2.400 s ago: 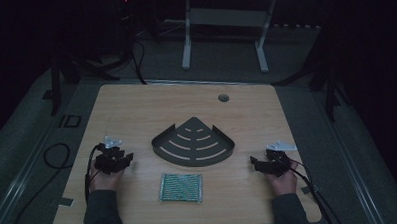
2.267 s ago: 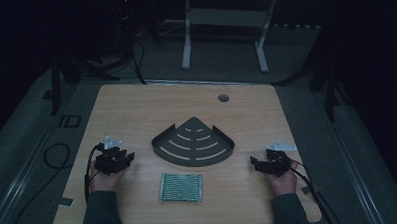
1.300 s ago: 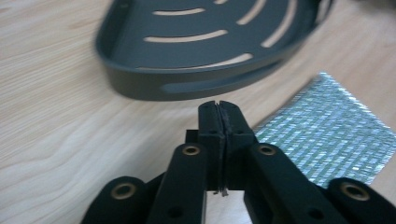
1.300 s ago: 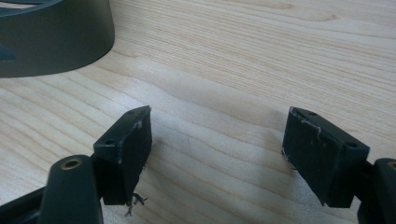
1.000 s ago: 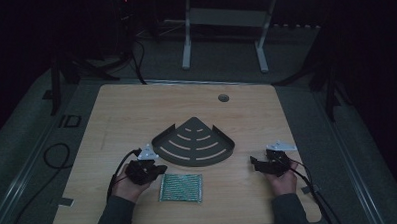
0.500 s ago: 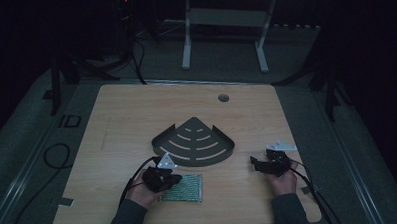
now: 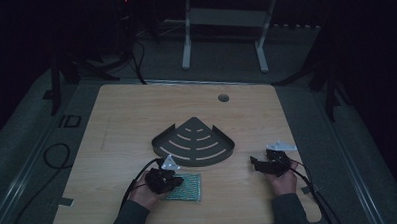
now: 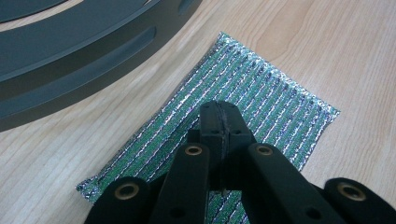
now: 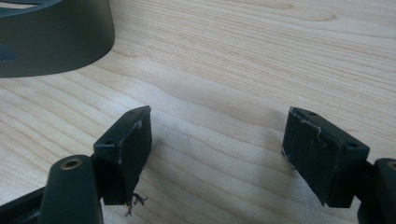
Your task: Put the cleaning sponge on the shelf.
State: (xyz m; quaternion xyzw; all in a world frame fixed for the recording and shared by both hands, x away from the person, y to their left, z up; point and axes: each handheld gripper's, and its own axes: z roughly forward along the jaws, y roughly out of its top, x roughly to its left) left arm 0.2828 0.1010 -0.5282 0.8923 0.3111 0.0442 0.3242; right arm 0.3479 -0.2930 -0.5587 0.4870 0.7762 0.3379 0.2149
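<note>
1. Directly at the left gripper point(image 8: 219, 112): jaws pressed together with nothing seen between them, tips poised over the middle of the glittery green cloth point(image 8: 275, 102). Cannot tell whether tips and weave touch.
2. Under and around those jaws: cloth lying flat on the counter point(image 7: 136, 114), its far short edge beyond the tips and one corner back to the left.
3. Likely very light, soft and limp. Bound to sag and fold once lifted. Metallic threads probably a little scratchy, so fair grip for the pads and no risk of breakage.
4. Best taken at an edge or corner, jaws first opened and one pad slid under. A pinch in the flat middle probably catches little. Alternatively, bunch up a ridge of fabric and close on that.
5. Ahead and left of the shut jaws: dark slotted corner tray point(image 8: 70, 60), near the cloth but apart from it.
6. Off at the right gripper point(image 9: 217, 140): jaws standing wide apart and empty, low over bare counter, with the tray's wall ahead to their left.
7. Counted: one cloth, one tray, two grippers, one round hole point(image 7: 223, 97) at the counter's far side.
</note>
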